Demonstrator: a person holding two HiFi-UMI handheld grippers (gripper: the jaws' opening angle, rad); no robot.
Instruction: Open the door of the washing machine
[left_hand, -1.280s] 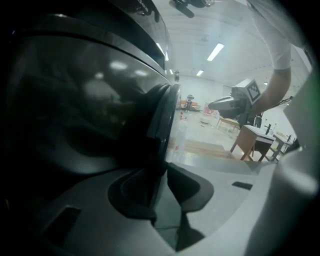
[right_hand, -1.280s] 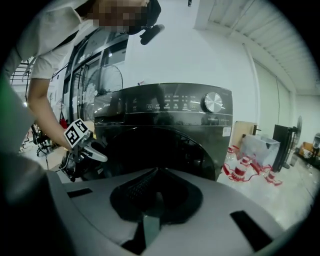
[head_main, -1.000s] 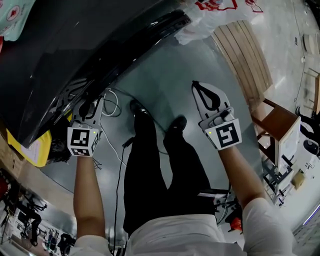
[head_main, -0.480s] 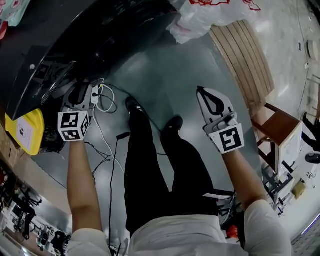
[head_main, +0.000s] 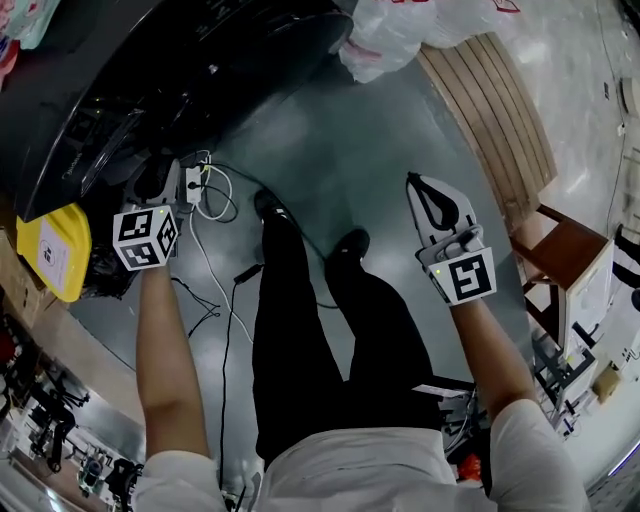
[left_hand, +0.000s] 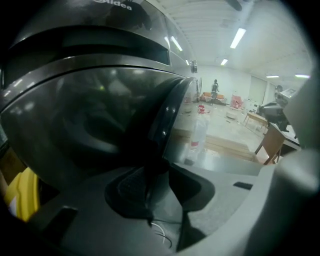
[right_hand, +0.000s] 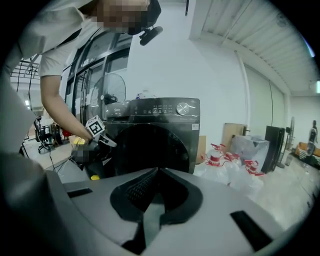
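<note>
- Firstly, nearest the person: the left gripper (left_hand: 159, 175) is closed on the dark rim of the door (left_hand: 167, 120). Its two pads pinch the rim's lower stretch, with nothing else between them.
- From that grip the rim runs up and away, roughly upright. The door's bulging glass (left_hand: 95, 115) lies to the picture's left of the jaws, and open room shows past the rim to the right.
- The right gripper (right_hand: 157, 172) has its jaws pressed together on nothing. In the head view it hangs on the far side of the person's legs (head_main: 300, 330), well apart from the door and pointing toward the machine.
- So the left gripper is the one on the job. The coming move, I judge, is a pull on this edge along an arc about the door's opposite, hinged side, away from the machine's front.
- The washing machine (right_hand: 155, 120) stands ahead of the person, its round opening (right_hand: 150, 150) reading as dark from the right gripper view. The door looks at least partly swung out, though I cannot tell how wide.
- On the floor by the machine's foot lie loose cables (head_main: 215, 200), just beside the left gripper in the head view, and something yellow (head_main: 55, 250) sits near the machine's side.
- Farther off are plastic bags (head_main: 390, 40) and a slatted wooden board (head_main: 490, 110).
</note>
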